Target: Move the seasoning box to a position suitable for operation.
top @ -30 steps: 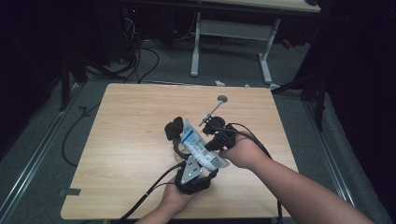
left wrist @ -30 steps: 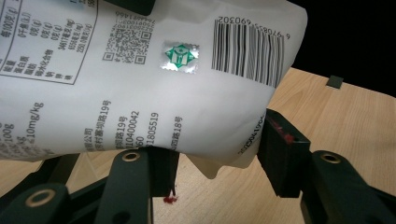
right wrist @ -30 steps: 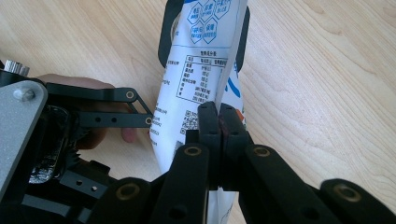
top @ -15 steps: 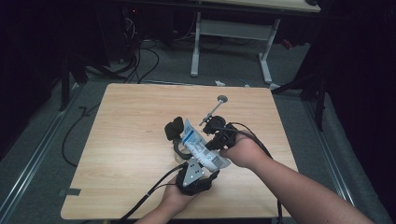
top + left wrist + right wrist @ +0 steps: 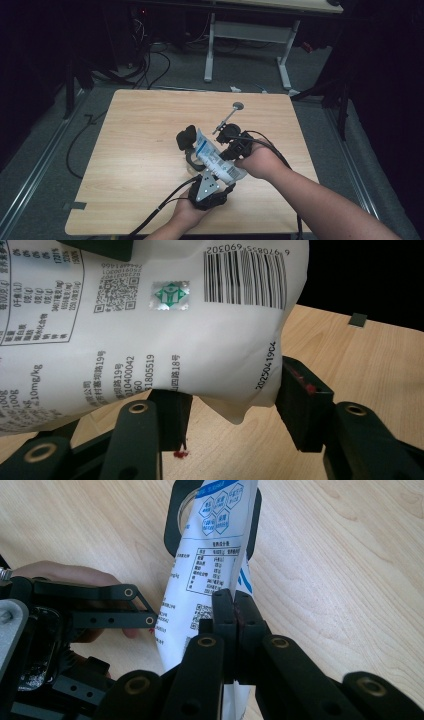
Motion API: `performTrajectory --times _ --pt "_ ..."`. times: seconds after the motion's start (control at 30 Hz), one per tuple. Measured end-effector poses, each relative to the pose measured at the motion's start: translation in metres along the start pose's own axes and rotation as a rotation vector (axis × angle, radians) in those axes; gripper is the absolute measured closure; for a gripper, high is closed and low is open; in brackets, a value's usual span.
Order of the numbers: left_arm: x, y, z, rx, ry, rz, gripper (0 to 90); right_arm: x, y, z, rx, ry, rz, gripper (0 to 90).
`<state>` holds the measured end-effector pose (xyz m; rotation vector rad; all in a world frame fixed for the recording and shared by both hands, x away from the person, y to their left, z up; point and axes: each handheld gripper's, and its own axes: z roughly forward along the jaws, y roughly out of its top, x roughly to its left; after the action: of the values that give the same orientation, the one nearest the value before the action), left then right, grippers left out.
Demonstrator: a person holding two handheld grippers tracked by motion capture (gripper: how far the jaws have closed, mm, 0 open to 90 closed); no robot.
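Observation:
A white bag with blue print hangs tilted above the table between both grippers. My left gripper, at the table's near side, has its jaws closed around the bag's bulging bottom end, and both pads press on it. My right gripper comes in from the right and pinches the bag's side edge; its jaws stand together on the film. The bag's upper end lies over a black round container on the table.
A metal spoon-like tool lies on the wood behind the right gripper. Cables trail from both grippers toward the near edge. A desk frame and floor cables sit beyond the far edge of the table.

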<state>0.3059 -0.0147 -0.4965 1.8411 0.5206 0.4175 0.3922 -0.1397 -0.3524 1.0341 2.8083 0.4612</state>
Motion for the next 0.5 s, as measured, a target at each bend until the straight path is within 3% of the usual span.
performTrajectory --times 0.5 --pt "-0.0004 0.0031 0.0018 0.003 0.001 0.000 52.1 -0.0029 0.0035 -0.0006 0.016 0.010 -0.014 90.0"
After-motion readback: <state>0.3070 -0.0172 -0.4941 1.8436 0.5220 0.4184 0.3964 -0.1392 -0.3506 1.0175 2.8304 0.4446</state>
